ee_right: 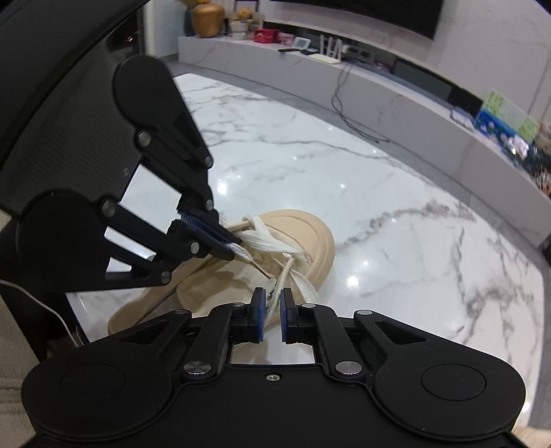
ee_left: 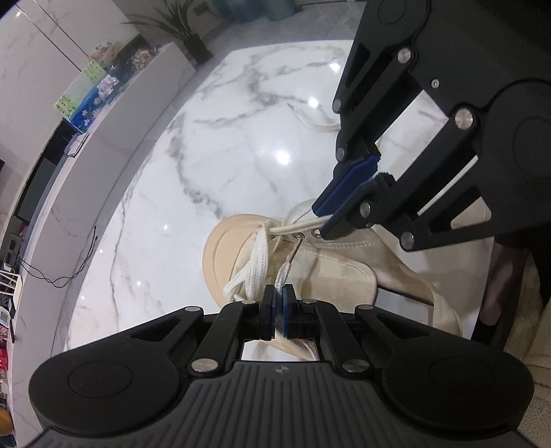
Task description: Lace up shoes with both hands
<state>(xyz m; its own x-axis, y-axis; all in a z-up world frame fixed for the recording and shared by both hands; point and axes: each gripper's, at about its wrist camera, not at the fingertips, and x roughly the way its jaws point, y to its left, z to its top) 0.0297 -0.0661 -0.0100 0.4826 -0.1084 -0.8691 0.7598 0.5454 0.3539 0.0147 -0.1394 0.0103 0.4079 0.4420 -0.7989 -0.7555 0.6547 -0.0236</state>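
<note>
A beige canvas shoe lies on the white marble table, its rubber toe cap pointing away from me. A white shoelace crosses between its lowest eyelets. In the left wrist view my left gripper is shut on the flat lace end just above the shoe's opening. My right gripper comes in from the upper right and pinches a taut strand beside a metal eyelet. In the right wrist view the right gripper shows a narrow gap with the strand in it. The left gripper holds lace over the shoe.
Another lace tail lies loose on the marble behind the right gripper. A long white low cabinet with boxes, a router and a black cable runs along the far side. A potted plant stands at its end. The table edge curves near the right.
</note>
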